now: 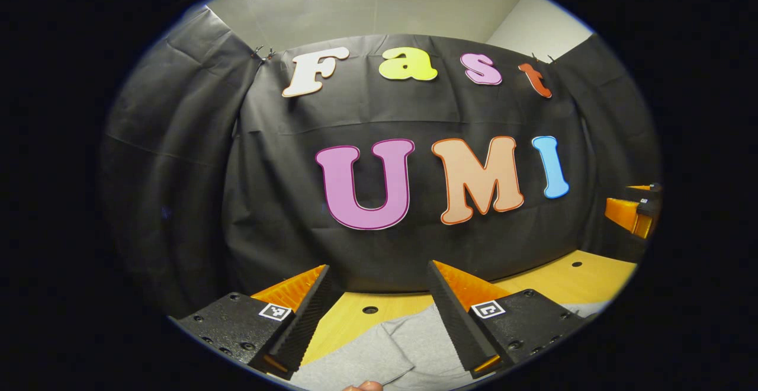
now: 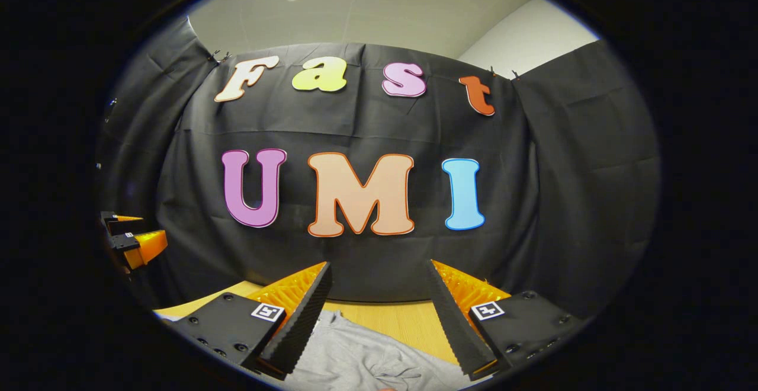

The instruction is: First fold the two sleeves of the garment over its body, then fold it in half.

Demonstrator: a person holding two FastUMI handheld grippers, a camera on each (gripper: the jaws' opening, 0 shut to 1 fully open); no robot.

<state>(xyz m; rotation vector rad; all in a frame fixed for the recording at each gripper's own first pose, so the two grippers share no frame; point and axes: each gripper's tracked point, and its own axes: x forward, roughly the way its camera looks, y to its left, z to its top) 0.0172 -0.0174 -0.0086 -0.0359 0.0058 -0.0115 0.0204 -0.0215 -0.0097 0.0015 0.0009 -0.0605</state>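
A grey garment lies on the wooden table, low in the left gripper view. My left gripper is held above it, open, with nothing between its fingers. In the right gripper view the same grey garment lies wrinkled on the table below my right gripper. That gripper is also open and empty, raised off the cloth. Each gripper also appears far off at the edge of the other's view: the right gripper and the left gripper.
The black cloth wall rises right behind the table's far edge. The tabletop has small round holes. A fingertip peeks in at the bottom of the left gripper view.
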